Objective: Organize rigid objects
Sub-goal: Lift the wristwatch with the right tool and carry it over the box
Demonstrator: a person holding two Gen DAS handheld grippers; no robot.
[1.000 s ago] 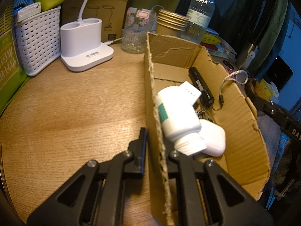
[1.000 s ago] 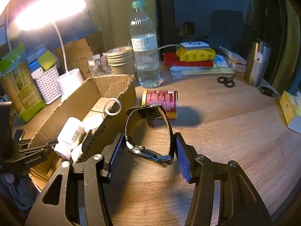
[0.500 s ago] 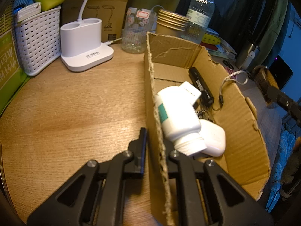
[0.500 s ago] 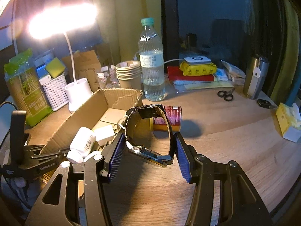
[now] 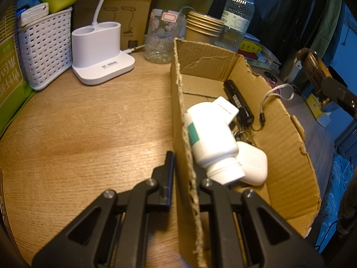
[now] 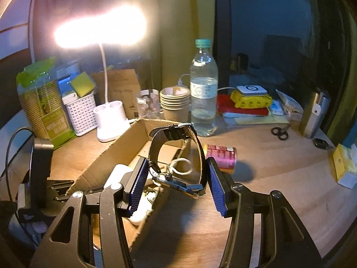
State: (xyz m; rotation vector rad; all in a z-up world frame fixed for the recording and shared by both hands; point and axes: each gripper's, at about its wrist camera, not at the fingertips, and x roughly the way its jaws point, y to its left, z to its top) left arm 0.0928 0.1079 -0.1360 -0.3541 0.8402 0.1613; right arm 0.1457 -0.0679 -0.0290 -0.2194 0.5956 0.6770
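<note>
Left wrist view, left gripper (image 5: 181, 167): fingers are seen pinched tight on the near wall of the cardboard box (image 5: 287, 147), one finger outside, one inside
Left wrist view, box contents: a white bottle (image 5: 212, 136) is laid on its side against that wall, cap toward the camera; a white case (image 5: 253, 166) is tucked just beside the cap; a black flashlight (image 5: 238, 99) with a grey lanyard is lying further back
Left wrist view, counter (image 5: 84, 122): a white lamp base (image 5: 100, 51), a white basket (image 5: 44, 47), a glass jar (image 5: 161, 38), stacked paper cups (image 5: 203, 28) and a water bottle (image 5: 237, 15) are lined along the back
Right wrist view, right gripper (image 6: 177, 181): blue-padded fingers are clamped on the band of a wristwatch (image 6: 176, 156), held up above the counter
Right wrist view, wristwatch position: it is carried over the box's (image 6: 107, 158) right wall, clasp low, case on top
Right wrist view, surroundings: a red can (image 6: 222, 157) is lying on its side just beyond the box; scissors (image 6: 280, 132) are seen well apart to the right; the lamp is lit
</note>
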